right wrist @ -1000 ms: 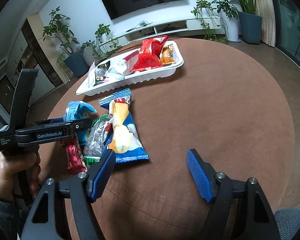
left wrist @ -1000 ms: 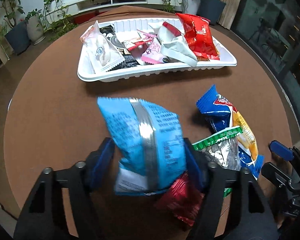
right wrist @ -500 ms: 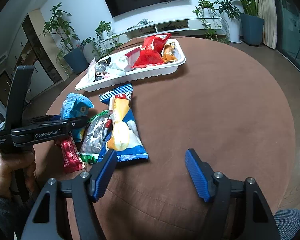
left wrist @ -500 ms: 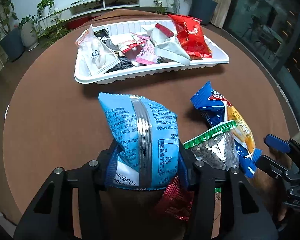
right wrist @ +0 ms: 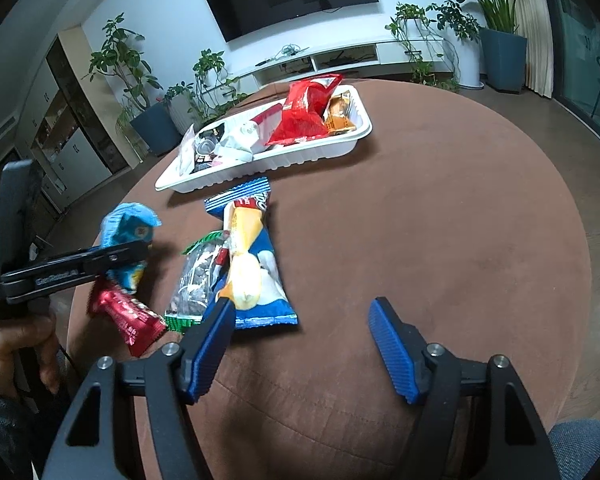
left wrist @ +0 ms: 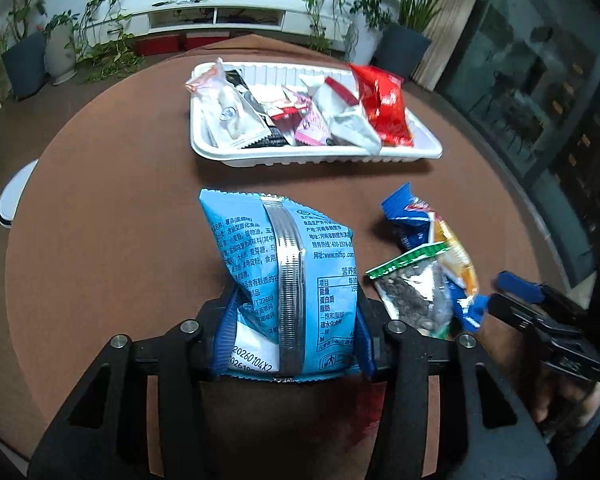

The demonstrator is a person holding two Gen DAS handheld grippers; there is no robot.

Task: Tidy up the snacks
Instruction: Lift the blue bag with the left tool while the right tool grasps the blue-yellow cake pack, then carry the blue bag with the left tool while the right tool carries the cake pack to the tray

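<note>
on the round brown table (left wrist: 100, 240), the left gripper (left wrist: 292, 332) is clamping the light blue snack bag (left wrist: 284, 264) by its lower end, near the white tray (left wrist: 316, 156). the bag is looking puffy, light and crushable, so i judge that low hold apt. the right gripper (right wrist: 300, 344) is hanging with jaws apart, empty, having just narrowed a little.

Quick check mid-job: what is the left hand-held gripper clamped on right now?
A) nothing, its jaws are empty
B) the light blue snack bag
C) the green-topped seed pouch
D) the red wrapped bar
B: in the left wrist view the left hand-held gripper has both blue pads pressed into the sides of the light blue snack bag, which is creased at the grip.
</note>
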